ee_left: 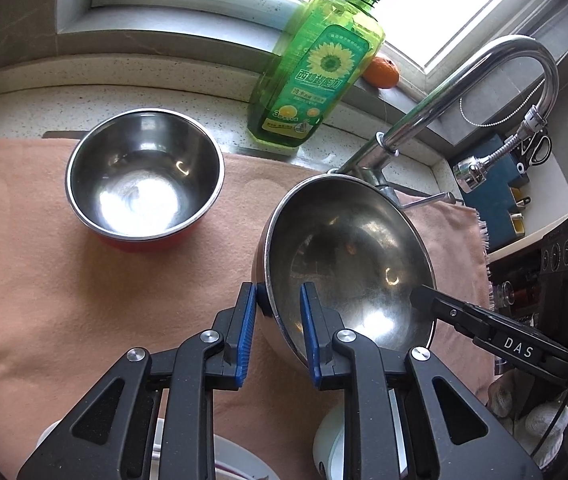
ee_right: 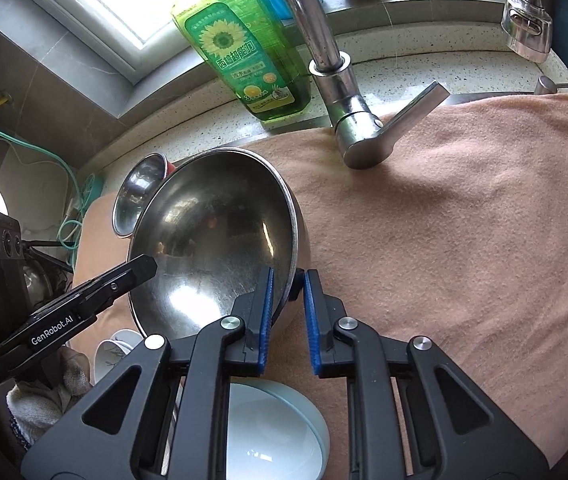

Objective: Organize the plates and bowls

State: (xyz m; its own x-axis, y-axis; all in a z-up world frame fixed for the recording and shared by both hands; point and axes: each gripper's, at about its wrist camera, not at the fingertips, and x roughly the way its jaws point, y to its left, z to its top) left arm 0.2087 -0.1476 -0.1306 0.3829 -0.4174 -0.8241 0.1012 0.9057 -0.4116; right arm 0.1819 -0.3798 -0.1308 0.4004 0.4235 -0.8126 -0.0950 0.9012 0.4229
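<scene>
Both tools are nearly closed, each pinching the rim of the same large steel bowl from opposite sides.

From the left wrist view, my left tool has its blue pads astride the bowl's near-left rim, one pad outside the wall, one inside, and the gap between them is narrow. The large steel bowl sits tilted on the peach towel that covers the desk, its mouth turned toward me. My right tool's black finger shows at the bowl's right rim. A smaller steel bowl with a red outside stands upright on the towel to the left, well apart. Behind are a green soap bottle, a faucet and an orange.

From the right wrist view, my right tool clamps the bowl's right rim the same way, one pad inside and one outside, with only the thin wall between. A pale blue bowl lies below my tool, close to me.

I judge the large bowl to be light, rigid and unbreakable, but its polished, curved wall is slippery and gives the pads little to bite on. The rolled rim is the sensible hold, and two opposite grips should stop it swinging. A slip would bring a clatter rather than damage, though the ceramic-looking bowl beneath could chip.
</scene>
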